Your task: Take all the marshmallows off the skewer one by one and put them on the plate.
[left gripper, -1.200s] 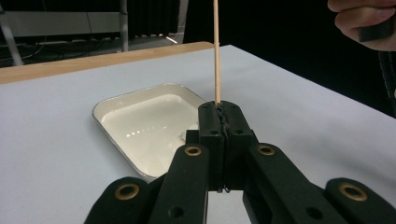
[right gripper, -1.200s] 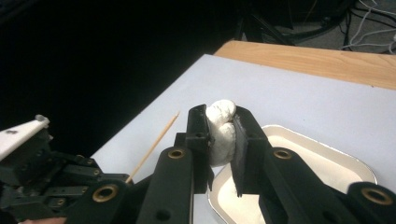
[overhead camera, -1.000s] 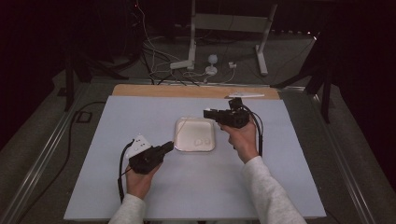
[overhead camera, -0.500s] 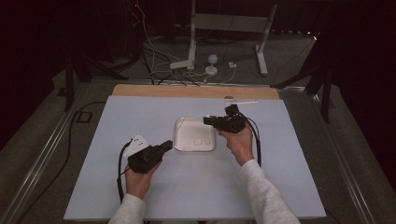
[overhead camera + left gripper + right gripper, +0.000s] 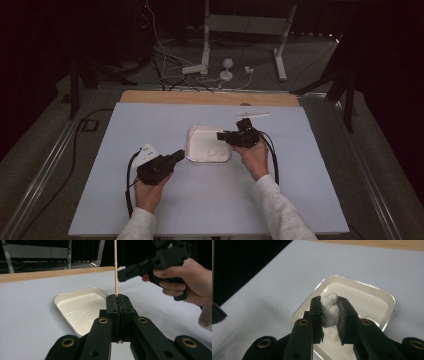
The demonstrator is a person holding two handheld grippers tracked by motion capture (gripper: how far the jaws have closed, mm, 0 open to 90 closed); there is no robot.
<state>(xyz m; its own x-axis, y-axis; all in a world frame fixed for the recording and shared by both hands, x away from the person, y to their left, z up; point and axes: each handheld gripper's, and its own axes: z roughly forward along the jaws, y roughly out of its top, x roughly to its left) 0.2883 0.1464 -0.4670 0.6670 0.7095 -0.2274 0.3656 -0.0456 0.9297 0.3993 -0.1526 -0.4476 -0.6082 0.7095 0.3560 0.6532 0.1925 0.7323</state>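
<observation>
One soft white lump of dough (image 5: 330,311) sits pinched in the right gripper (image 5: 330,315) over the white tray (image 5: 387,300), while the left gripper (image 5: 117,302) pinches a thin wooden stick (image 5: 115,267).

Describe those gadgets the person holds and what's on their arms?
Each hand holds a black pistol-grip tool: the left gripper and the right gripper. Each ends in two blocky black fingers on hinged black links with brass-ringed holes. A black cable trails from each. The left one bears a pale three-cornered plate. The sleeves are light grey.
</observation>
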